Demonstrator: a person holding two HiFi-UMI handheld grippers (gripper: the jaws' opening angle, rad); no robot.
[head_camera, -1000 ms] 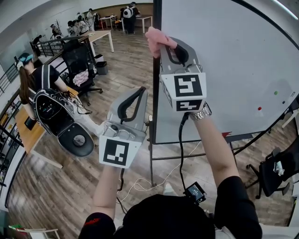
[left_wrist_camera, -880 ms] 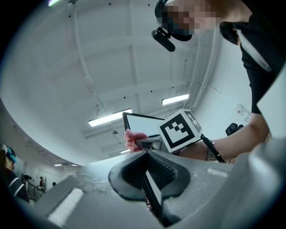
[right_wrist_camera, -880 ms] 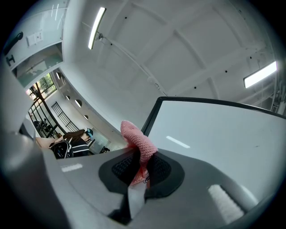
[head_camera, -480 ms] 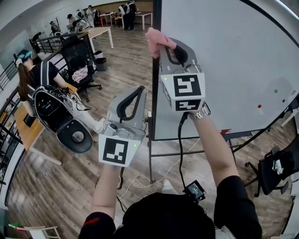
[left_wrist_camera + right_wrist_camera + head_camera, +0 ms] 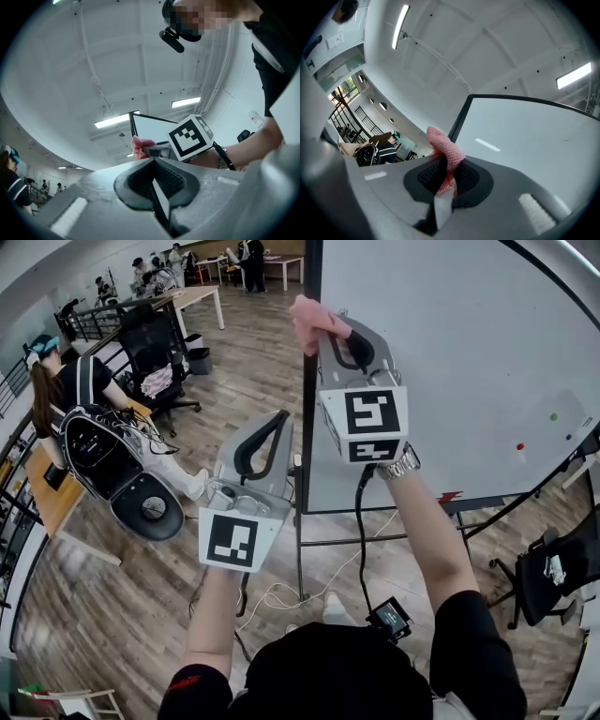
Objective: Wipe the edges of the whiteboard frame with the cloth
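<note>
Pink cloth pinched in my right hand-held gripper, raised to the left frame edge of the whiteboard.

The right hand-held gripper has its jaws closed on the lower part of the cloth, so a bunched wad stands clear above the tips. I judge this is so that soft fabric, not the jaws, meets the black frame. The wad sits right at the vertical edge, high up on it. The right gripper view shows it just beside the dark strip, but I cannot tell whether it actually touches. My left hand-held gripper has its jaws together on nothing. I hold it lower, just left of the frame, where it looks idle and out of the wiping path.
</note>
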